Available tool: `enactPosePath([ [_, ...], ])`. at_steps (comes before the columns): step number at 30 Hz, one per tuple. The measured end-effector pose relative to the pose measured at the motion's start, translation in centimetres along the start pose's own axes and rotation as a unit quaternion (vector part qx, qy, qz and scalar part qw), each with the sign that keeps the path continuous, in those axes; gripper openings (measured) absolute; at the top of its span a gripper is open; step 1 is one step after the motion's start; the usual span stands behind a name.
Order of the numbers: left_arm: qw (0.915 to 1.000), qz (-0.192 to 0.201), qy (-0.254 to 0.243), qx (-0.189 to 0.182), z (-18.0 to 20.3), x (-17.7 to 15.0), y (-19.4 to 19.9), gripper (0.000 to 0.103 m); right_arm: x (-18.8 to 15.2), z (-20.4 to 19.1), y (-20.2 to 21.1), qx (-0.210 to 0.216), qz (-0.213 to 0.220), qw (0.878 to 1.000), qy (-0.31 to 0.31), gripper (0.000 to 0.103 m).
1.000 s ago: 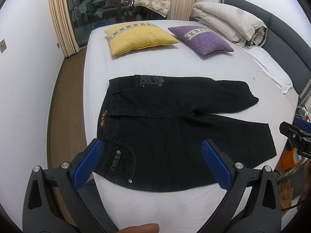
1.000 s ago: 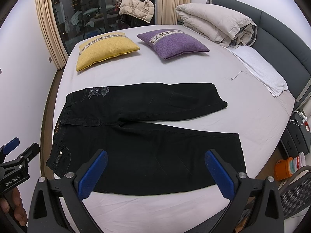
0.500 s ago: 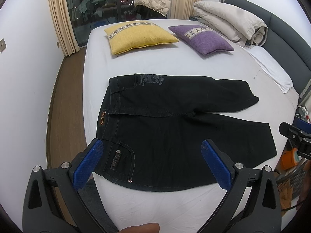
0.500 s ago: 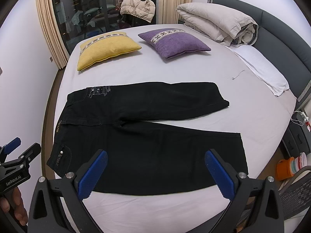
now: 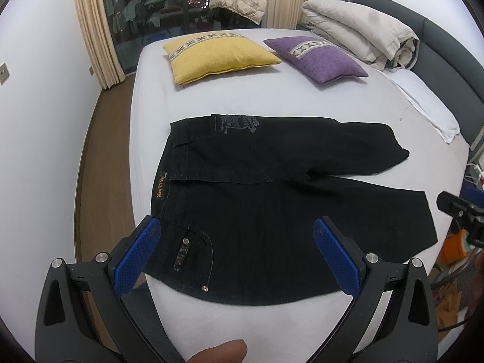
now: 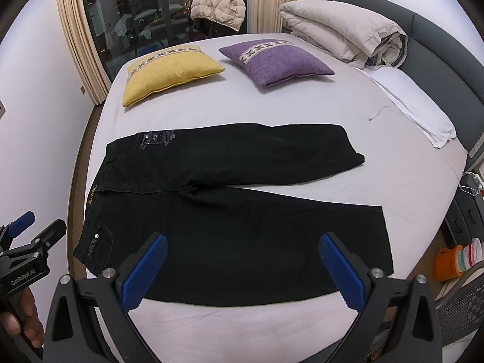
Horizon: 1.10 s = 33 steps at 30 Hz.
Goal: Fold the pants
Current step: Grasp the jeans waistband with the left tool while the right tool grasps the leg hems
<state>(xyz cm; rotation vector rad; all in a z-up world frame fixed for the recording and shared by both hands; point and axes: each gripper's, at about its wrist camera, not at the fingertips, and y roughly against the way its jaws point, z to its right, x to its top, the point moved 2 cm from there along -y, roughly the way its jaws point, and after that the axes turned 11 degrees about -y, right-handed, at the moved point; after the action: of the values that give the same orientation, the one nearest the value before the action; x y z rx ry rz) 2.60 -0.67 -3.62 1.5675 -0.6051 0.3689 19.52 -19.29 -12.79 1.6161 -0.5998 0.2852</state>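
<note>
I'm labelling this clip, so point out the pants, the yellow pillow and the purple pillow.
pants (image 6: 242,211), right wrist view, middle of the near leg
yellow pillow (image 6: 172,72), right wrist view, centre of its top face
purple pillow (image 5: 320,60), left wrist view, centre of its top face

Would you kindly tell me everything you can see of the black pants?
The pants are black, denim-looking, spread flat and unfolded on the white bed. The waistband lies at the left, the legs run right and splay apart. There is pale print near the far hip, a studded near pocket and an orange waistband label. Neither gripper touches them.
</note>
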Motion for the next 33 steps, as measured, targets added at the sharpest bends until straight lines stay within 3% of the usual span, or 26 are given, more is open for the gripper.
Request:
enactPosePath([
  [3, 0.9992, 0.011, -0.007, -0.037, -0.4, 0.3, -1.6, 0.103, 0.5, 0.2, -0.5, 0.036, 0.005, 0.999, 0.009, 0.103],
  [7, 0.9926, 0.029, -0.004, -0.118, -2.7, 2.5, -5.1, 0.103, 2.2, 0.7, -2.1, 0.083, 0.020, 0.996, 0.037, 0.103],
  [11, 0.9946, 0.033, -0.048, -0.086, -5.4, 6.9, -10.2, 0.103, 4.8, 1.0, -4.8, 0.122, 0.033, 0.989, 0.072, 0.102],
  [13, 0.9927, 0.001, -0.090, -0.081, -6.4, 9.8, -14.4, 0.103, 6.4, 0.7, -6.8, 0.138, 0.036, 0.985, 0.101, 0.100],
  [17, 0.9854, -0.027, -0.148, -0.081, -8.9, 14.9, -22.3, 0.103, 9.1, 0.3, -11.7, 0.158, 0.017, 0.977, 0.142, 0.090],
  [20, 0.9733, -0.058, -0.197, -0.102, -10.1, 17.9, -28.4, 0.103, 11.0, 0.4, -15.6, 0.178, -0.005, 0.970, 0.167, 0.083],
  [26, 0.9385, -0.125, -0.298, -0.123, -10.7, 19.0, -37.7, 0.083, 13.9, 1.4, -21.8, 0.191, -0.033, 0.965, 0.174, 0.081],
  [31, 0.9271, -0.155, -0.304, -0.156, -11.4, 19.6, -41.9, 0.080, 15.2, 0.2, -25.0, 0.217, -0.042, 0.953, 0.208, 0.076],
  [33, 0.9264, -0.161, -0.294, -0.172, -12.0, 19.8, -42.8, 0.068, 16.0, -0.9, -26.2, 0.228, -0.047, 0.946, 0.226, 0.074],
])
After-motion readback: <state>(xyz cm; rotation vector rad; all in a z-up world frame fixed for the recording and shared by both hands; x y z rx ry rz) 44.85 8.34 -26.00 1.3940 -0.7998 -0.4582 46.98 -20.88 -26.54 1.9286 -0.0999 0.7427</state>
